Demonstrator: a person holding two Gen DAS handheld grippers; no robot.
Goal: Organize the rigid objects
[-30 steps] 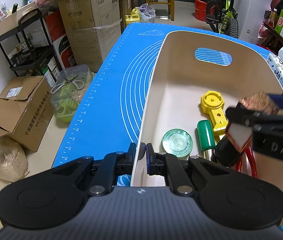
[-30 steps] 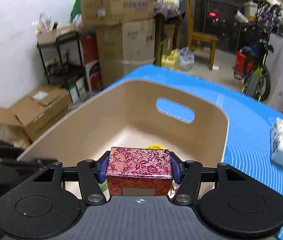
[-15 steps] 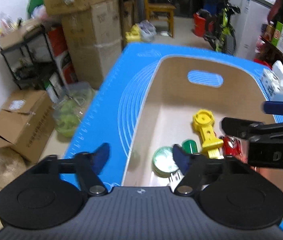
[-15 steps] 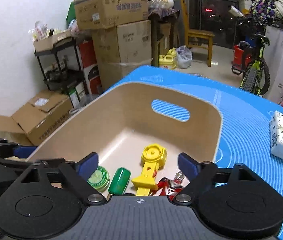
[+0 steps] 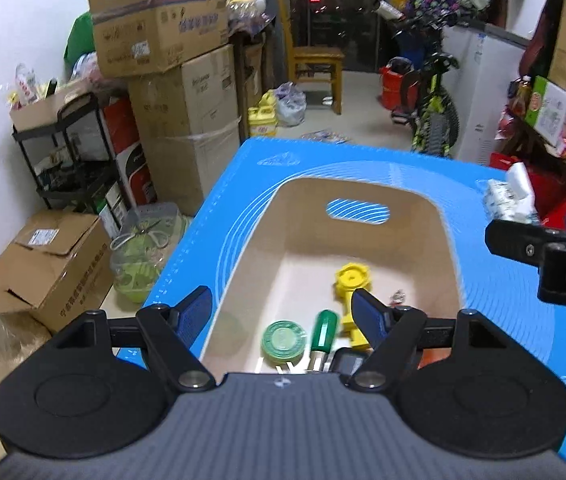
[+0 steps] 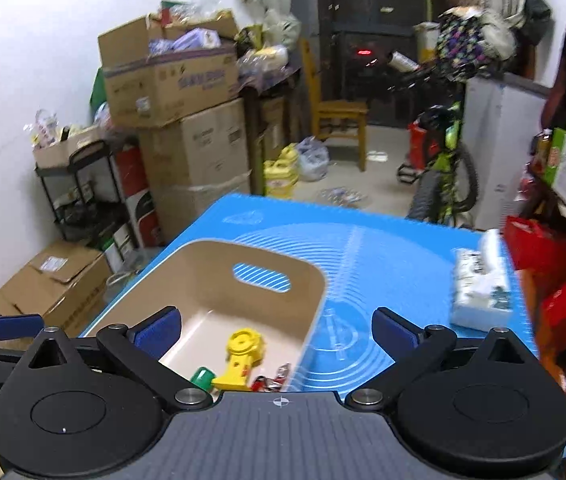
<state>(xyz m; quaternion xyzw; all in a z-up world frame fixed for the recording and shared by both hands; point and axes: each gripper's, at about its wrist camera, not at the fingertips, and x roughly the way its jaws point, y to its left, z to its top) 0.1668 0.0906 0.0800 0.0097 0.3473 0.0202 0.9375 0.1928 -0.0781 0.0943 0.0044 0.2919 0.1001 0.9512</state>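
Mat (image 5: 219, 216): blue, bears beige bin (image 5: 363, 196) | boxes (image 5: 187, 120) stacked beyond | both grippers (image 5: 281, 312) (image 6: 277, 330) agape, empty, jaws just widened

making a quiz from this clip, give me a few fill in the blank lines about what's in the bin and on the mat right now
1. The beige bin stands on a ____ mat.
2. The round tin lying in the bin is ____ in colour.
3. The tissue pack rests on the mat ____ the bin.
4. The pads of the right tool stand apart with ____ between them.

Missing words: blue; green; outside; nothing
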